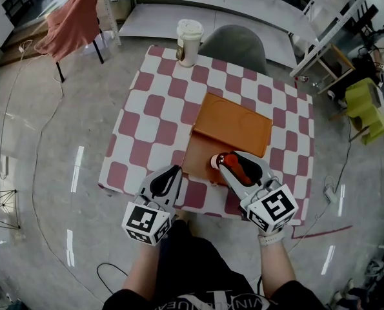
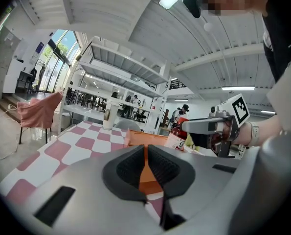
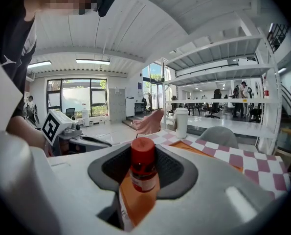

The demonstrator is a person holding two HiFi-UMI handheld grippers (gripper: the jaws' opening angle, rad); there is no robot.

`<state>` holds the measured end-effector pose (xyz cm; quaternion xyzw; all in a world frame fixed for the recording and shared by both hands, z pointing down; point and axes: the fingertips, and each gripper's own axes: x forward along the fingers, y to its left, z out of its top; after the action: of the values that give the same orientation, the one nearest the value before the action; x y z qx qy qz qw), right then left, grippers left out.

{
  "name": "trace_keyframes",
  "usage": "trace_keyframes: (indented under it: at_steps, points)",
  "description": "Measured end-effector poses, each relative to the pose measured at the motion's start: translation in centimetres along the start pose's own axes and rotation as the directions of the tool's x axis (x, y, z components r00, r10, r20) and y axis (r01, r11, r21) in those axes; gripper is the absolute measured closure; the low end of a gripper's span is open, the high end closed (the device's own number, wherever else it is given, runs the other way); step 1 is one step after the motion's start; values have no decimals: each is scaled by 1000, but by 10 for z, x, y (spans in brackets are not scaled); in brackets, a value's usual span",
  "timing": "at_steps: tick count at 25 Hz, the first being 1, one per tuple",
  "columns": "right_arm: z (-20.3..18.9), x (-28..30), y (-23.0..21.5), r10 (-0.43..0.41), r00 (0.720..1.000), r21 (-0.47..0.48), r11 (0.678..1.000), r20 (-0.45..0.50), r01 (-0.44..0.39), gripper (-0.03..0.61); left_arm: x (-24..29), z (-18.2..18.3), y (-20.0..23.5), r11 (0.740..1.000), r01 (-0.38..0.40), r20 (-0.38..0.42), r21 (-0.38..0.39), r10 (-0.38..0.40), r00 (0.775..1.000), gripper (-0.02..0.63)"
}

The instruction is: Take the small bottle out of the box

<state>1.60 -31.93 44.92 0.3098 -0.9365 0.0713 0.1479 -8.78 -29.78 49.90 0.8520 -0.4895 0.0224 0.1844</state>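
The small bottle [image 1: 232, 166] has a red cap and a white label. My right gripper [image 1: 222, 163] is shut on it, the cap standing up between the pads [image 3: 169, 168] in the right gripper view. It is held over the near part of the open orange box [image 1: 233, 126] on the checkered table [image 1: 153, 118]. The box's orange [image 3: 135, 199] shows right under the bottle [image 3: 143, 173]. My left gripper [image 1: 171, 175] hovers at the table's front edge, left of the box, jaws together with nothing between them. From the left gripper view the bottle [image 2: 177, 137] and box [image 2: 145, 139] lie ahead to the right.
A lidded paper cup [image 1: 188, 42] stands at the table's far edge, a grey chair [image 1: 235, 44] behind it. A pink cloth [image 1: 72, 18] hangs over a chair at far left. White shelving [image 1: 333, 24] runs along the back and right.
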Motion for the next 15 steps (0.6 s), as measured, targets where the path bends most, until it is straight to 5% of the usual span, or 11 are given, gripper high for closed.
trace_keyframes:
  at_steps: [15]
  points:
    - [25,-22,-8,-48,997,21,999,55,47,437,1,26,-15,999,38,14,22,-38,999,589]
